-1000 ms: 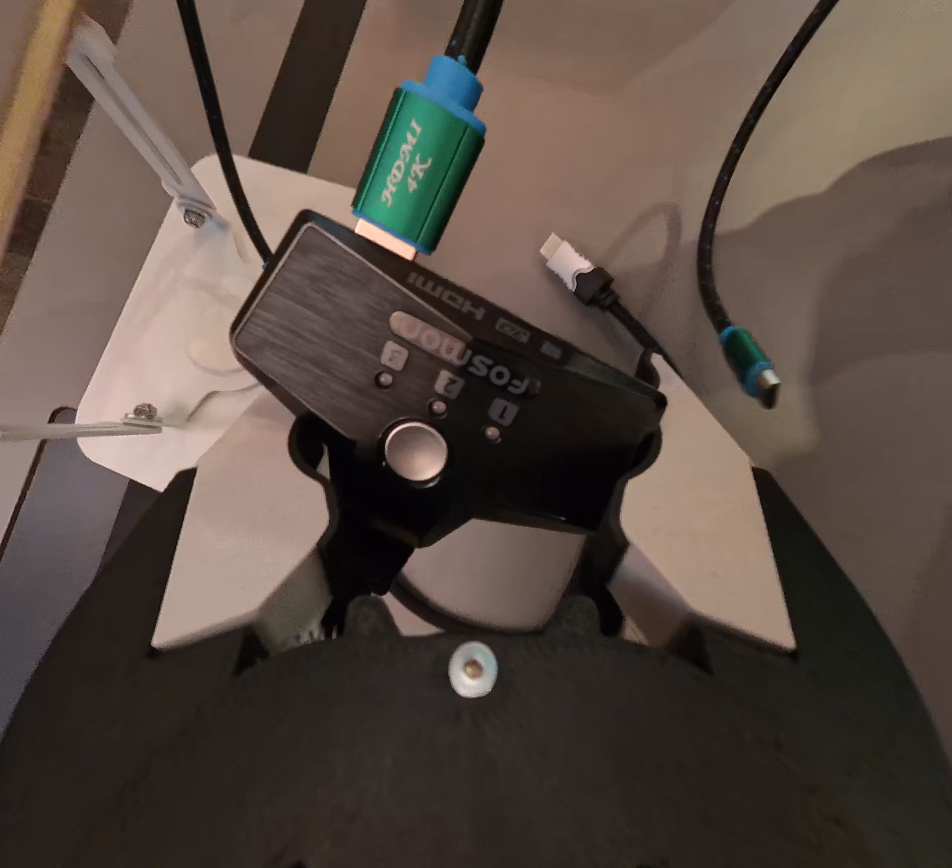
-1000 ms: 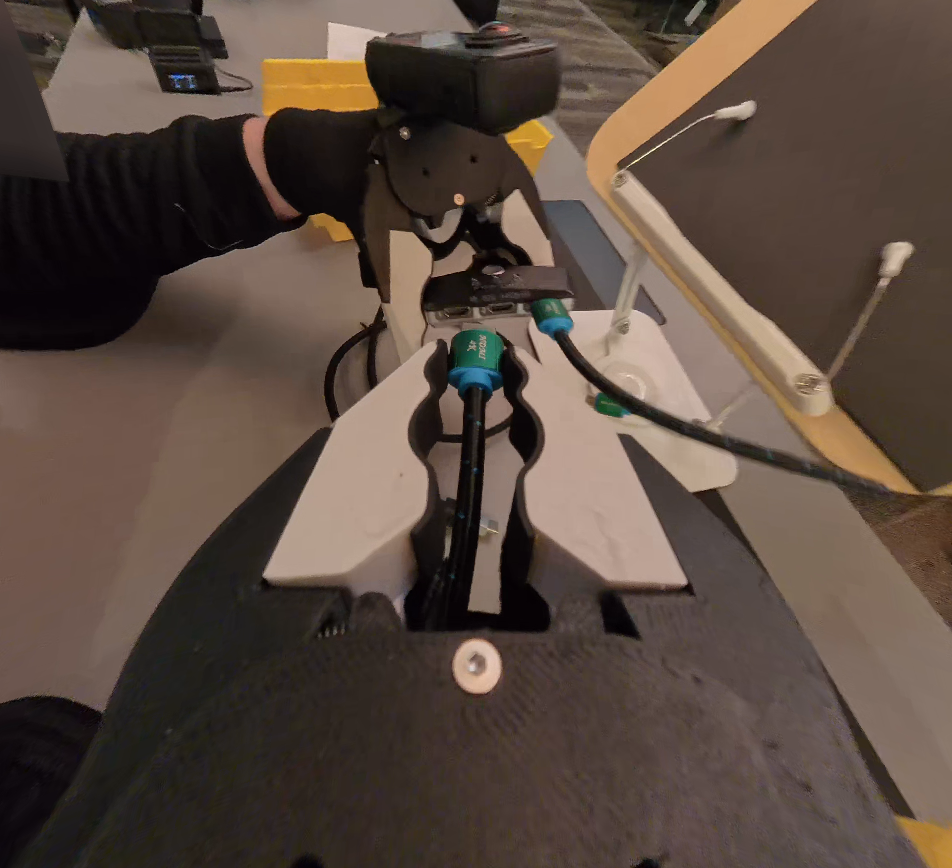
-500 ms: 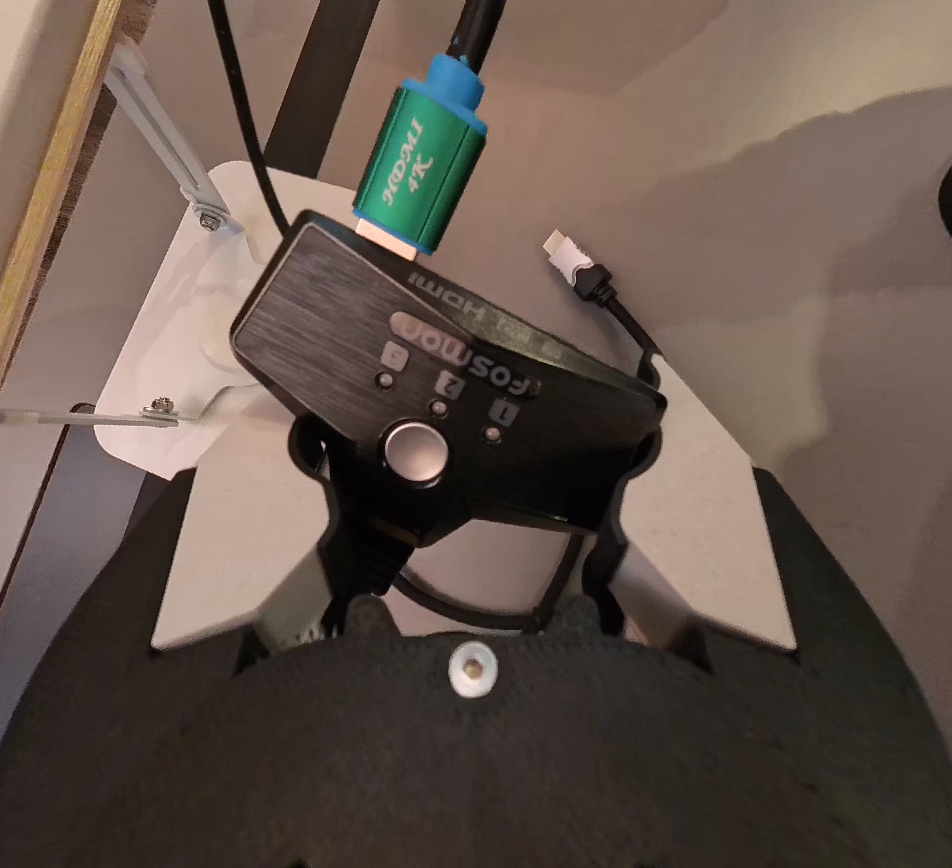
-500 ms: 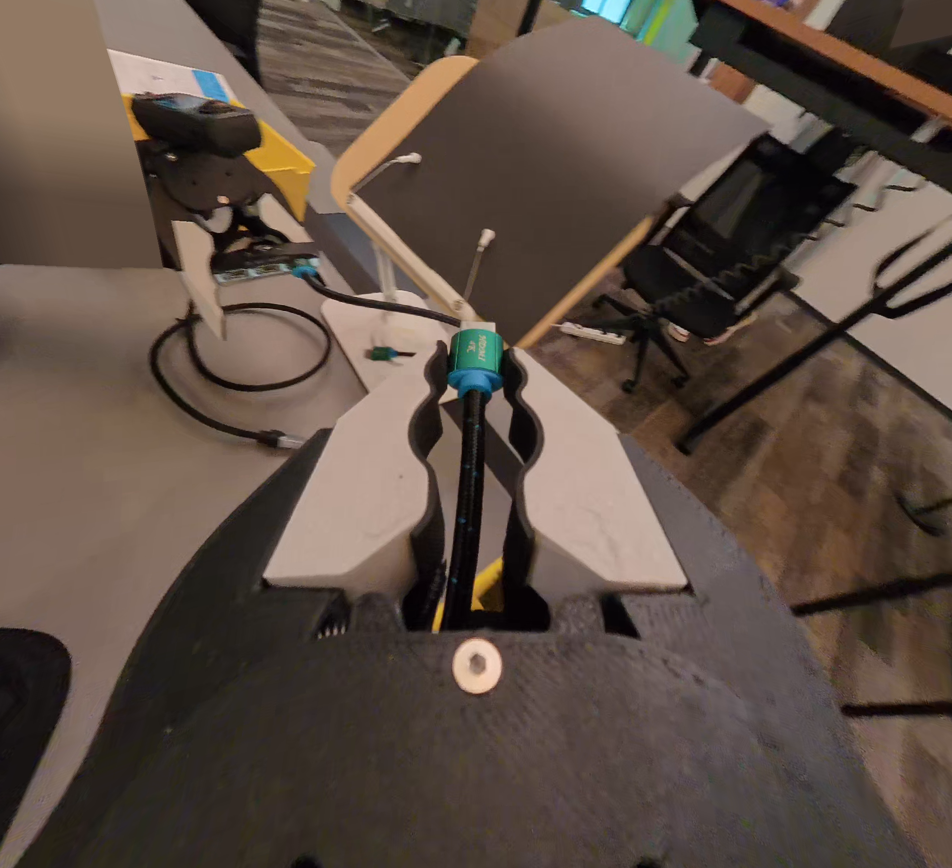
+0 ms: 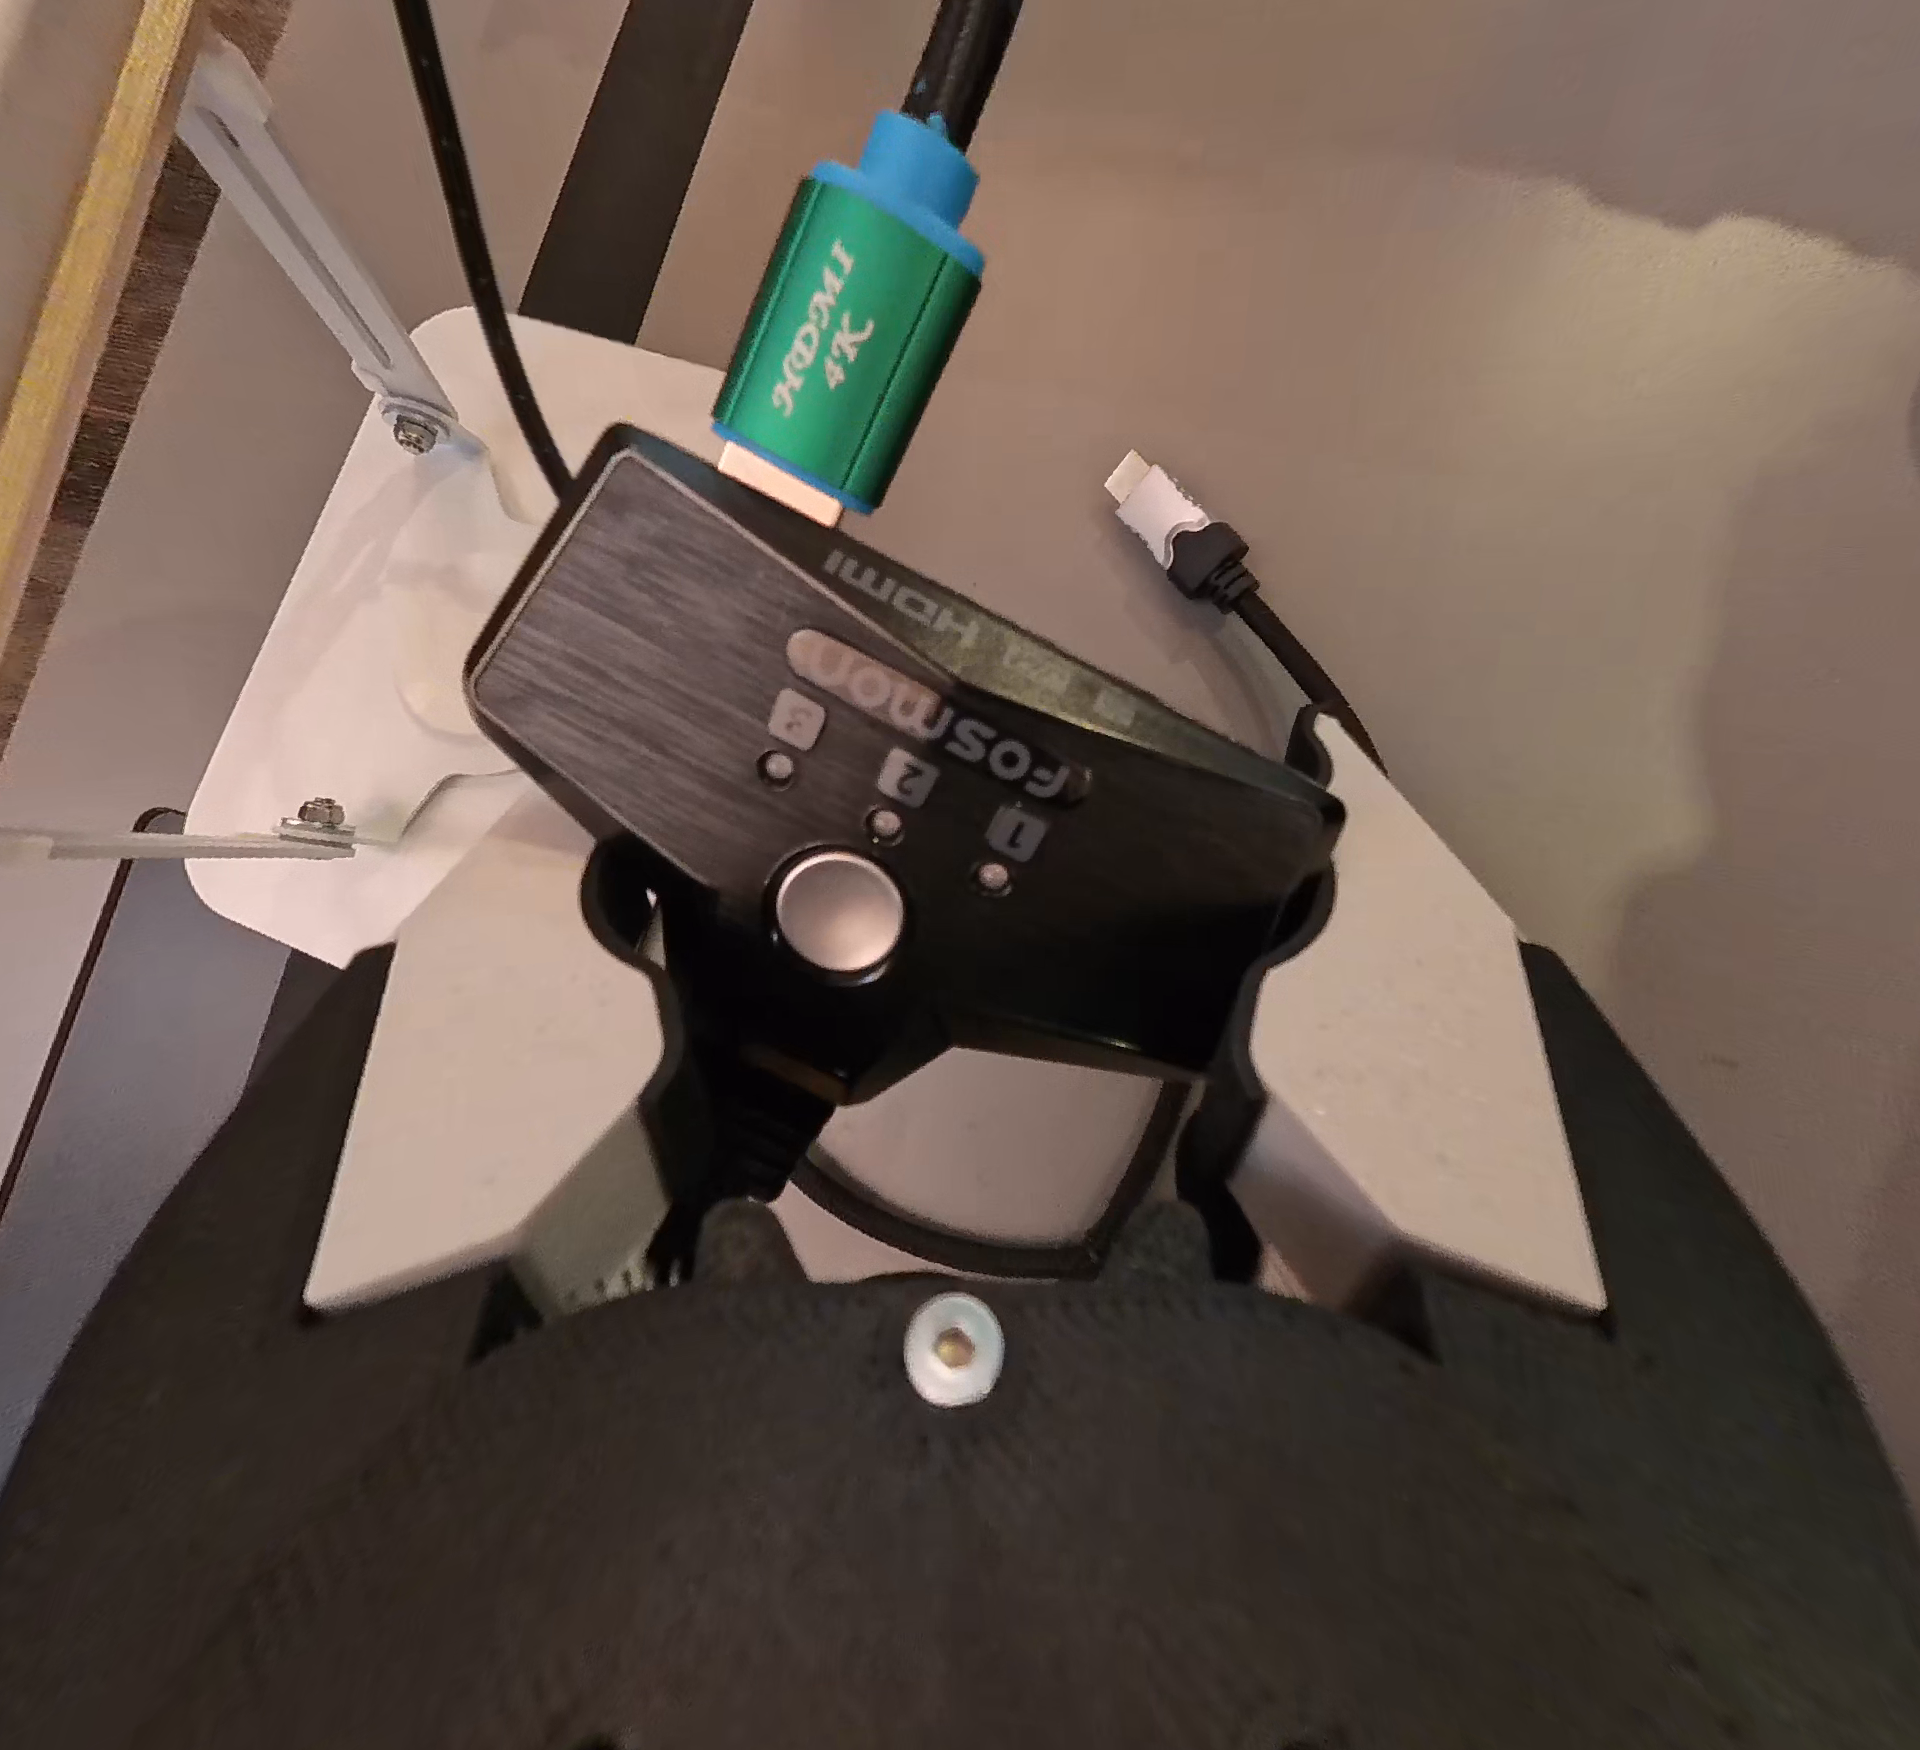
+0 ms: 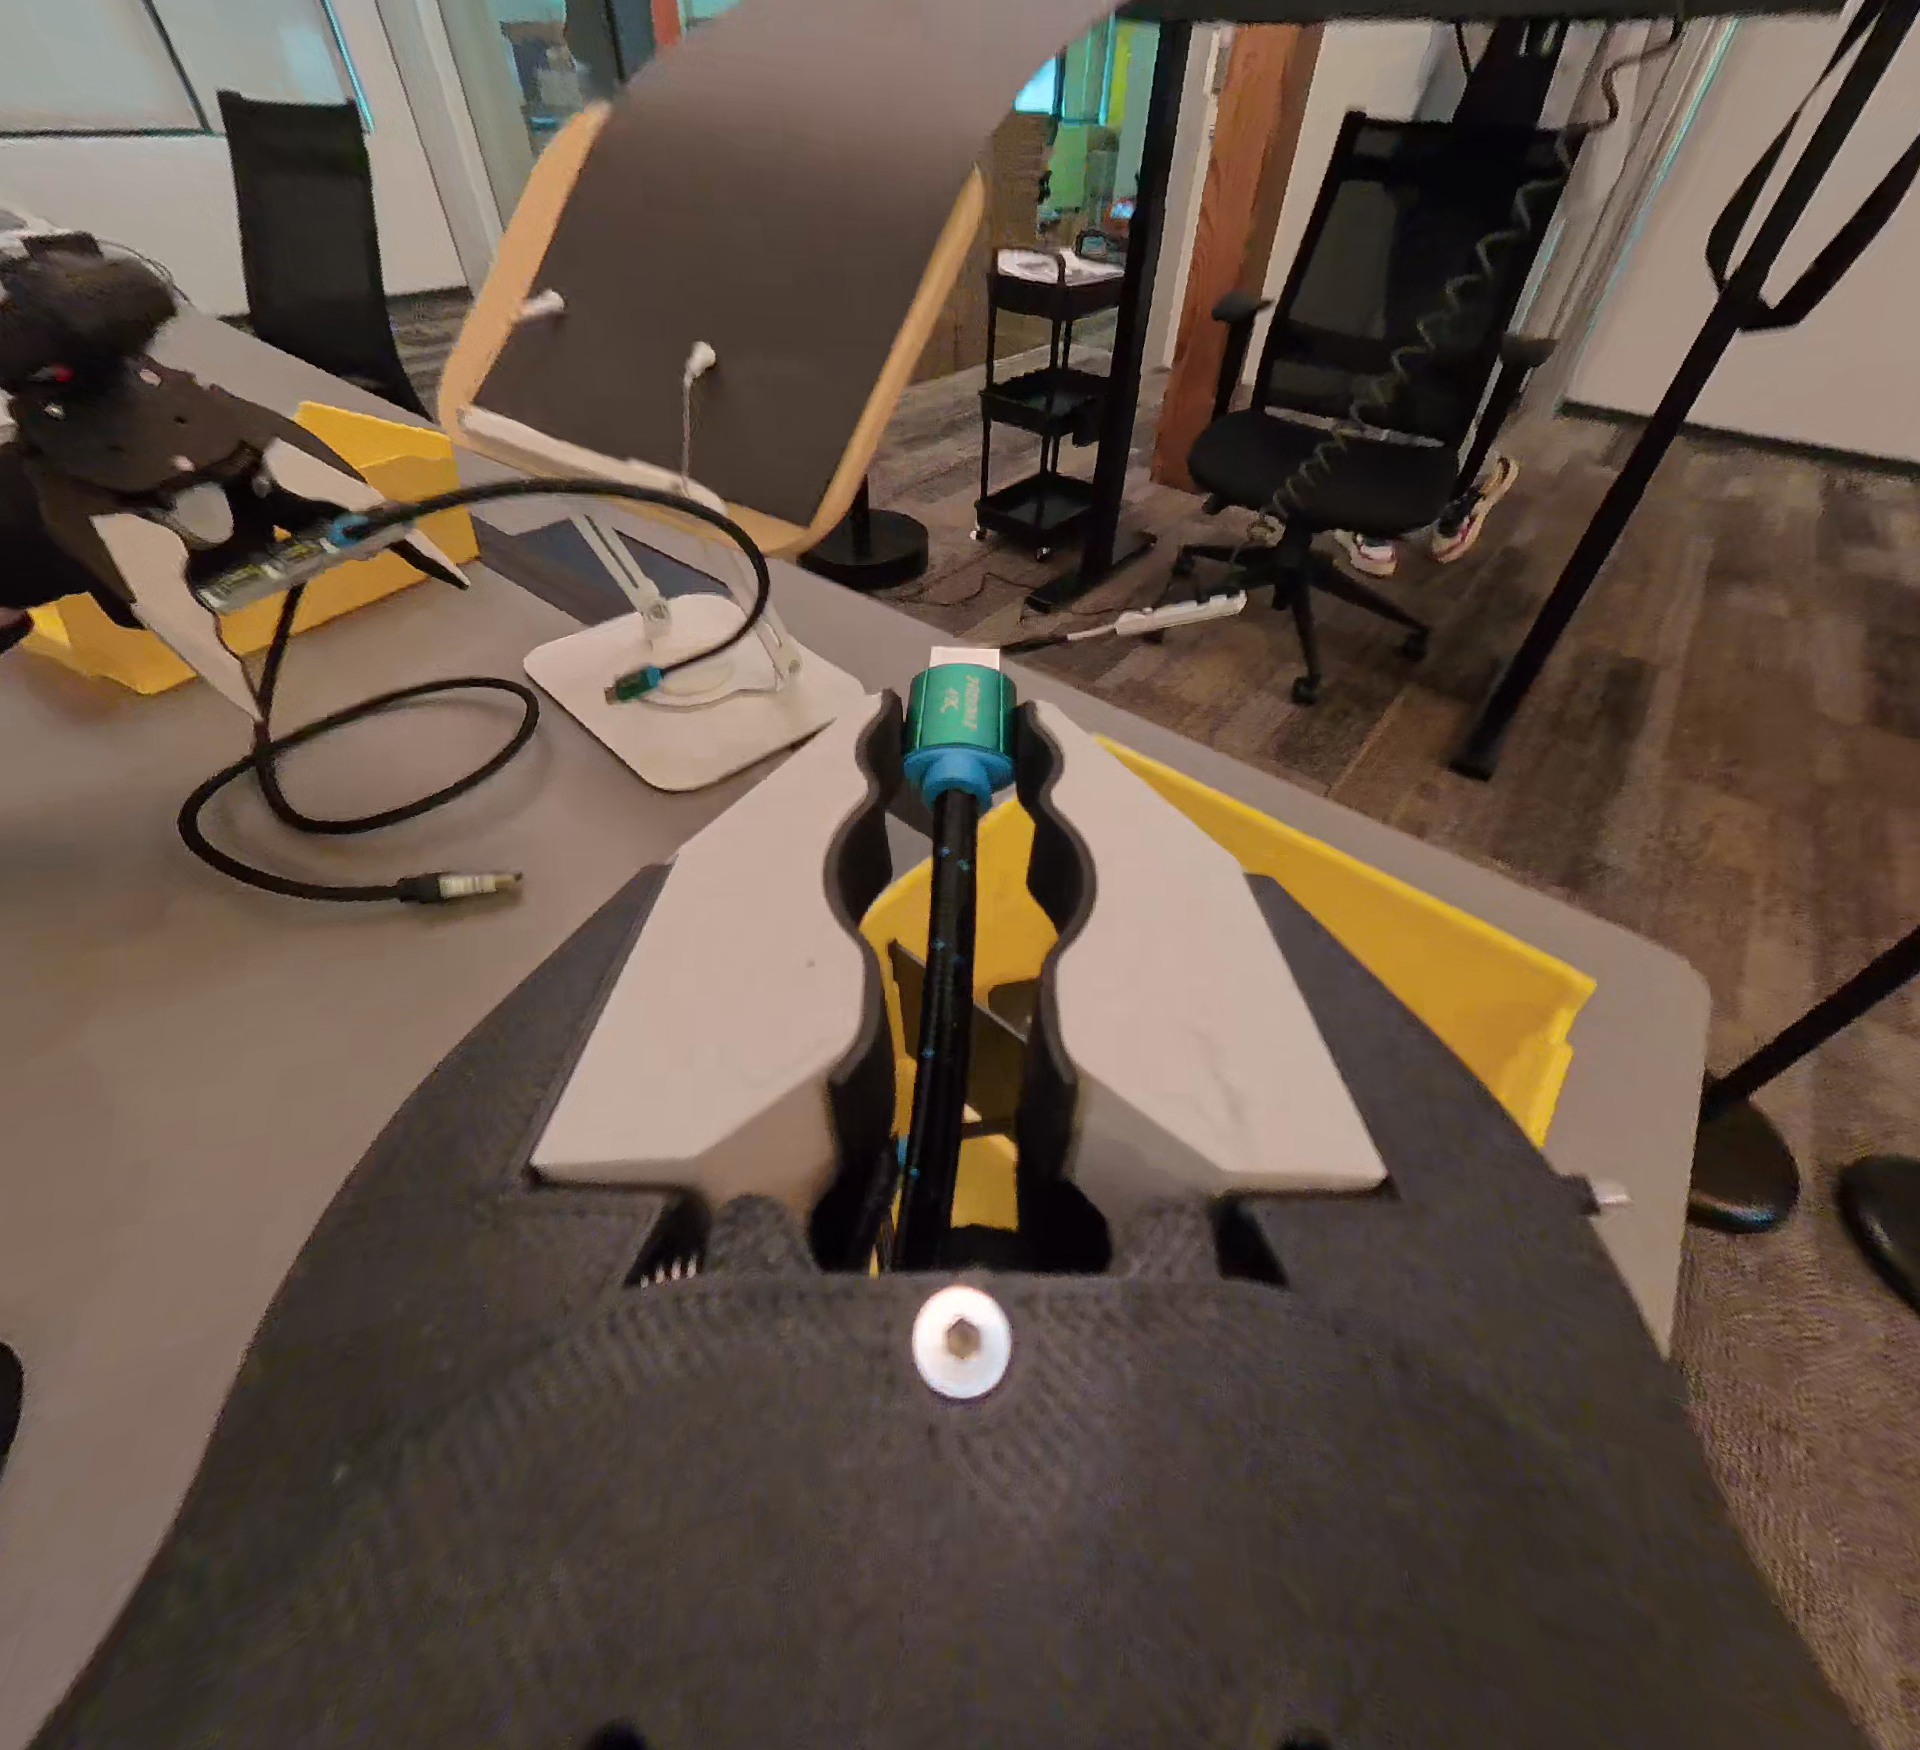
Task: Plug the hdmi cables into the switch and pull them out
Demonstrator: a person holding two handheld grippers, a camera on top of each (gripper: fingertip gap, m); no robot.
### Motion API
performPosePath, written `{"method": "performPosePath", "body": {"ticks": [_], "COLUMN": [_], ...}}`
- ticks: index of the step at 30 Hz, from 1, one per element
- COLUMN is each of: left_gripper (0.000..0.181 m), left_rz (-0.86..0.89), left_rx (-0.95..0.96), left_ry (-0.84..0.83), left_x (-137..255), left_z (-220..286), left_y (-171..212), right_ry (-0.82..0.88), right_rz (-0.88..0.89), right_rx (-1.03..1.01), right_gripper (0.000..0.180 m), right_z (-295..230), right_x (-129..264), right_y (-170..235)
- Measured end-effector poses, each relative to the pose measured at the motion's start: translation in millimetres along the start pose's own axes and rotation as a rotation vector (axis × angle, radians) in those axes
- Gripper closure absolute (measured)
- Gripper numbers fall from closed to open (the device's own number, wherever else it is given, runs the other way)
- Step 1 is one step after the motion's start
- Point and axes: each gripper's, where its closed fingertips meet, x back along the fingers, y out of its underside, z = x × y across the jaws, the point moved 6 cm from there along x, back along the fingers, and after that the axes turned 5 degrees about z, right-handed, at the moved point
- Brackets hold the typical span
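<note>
Grey matte desk (image 6: 343,994), office chairs behind. My left hand-held gripper (image 5: 935,879) clamps the brushed-black switch (image 5: 831,765), one green metal plug (image 5: 847,360) seated in it. My right hand-held gripper (image 6: 961,744) is closed on a second green plug (image 6: 954,705), free in the air over a yellow bin (image 6: 1351,911). Risk, I judge: stiff braided cable levering the seated plug askew

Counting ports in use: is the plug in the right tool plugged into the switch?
No, the green plug sits free in the right tool.
</note>
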Motion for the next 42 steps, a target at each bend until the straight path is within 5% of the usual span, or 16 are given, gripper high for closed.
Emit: {"method": "performPosePath", "body": {"ticks": [18,21,23,37,42], "left_gripper": [0.059,0.059,0.059,0.059,0.059], "left_rz": [-0.012,-0.012,-0.014,-0.028,-0.038], "left_rx": [-0.012,-0.013,-0.014,-0.018,-0.024], "left_ry": [0.005,0.003,0.005,0.007,0.014], "left_x": [-4,-3,-3,-5,-8], "left_z": [1,1,1,1,4], "left_y": [2,2,2,4,5], "right_ry": [0.045,0.053,0.075,0.089,0.042], "right_rz": [-0.852,-0.966,-1.004,-1.003,-1.039], "right_rx": [0.257,0.289,0.328,0.486,0.484], "right_gripper": [0.16,0.147,0.133,0.118,0.131], "right_z": [13,11,12,-1,-6], "right_x": [-28,-28,-27,-12,-4], "right_y": [120,120,114,63,64]}}
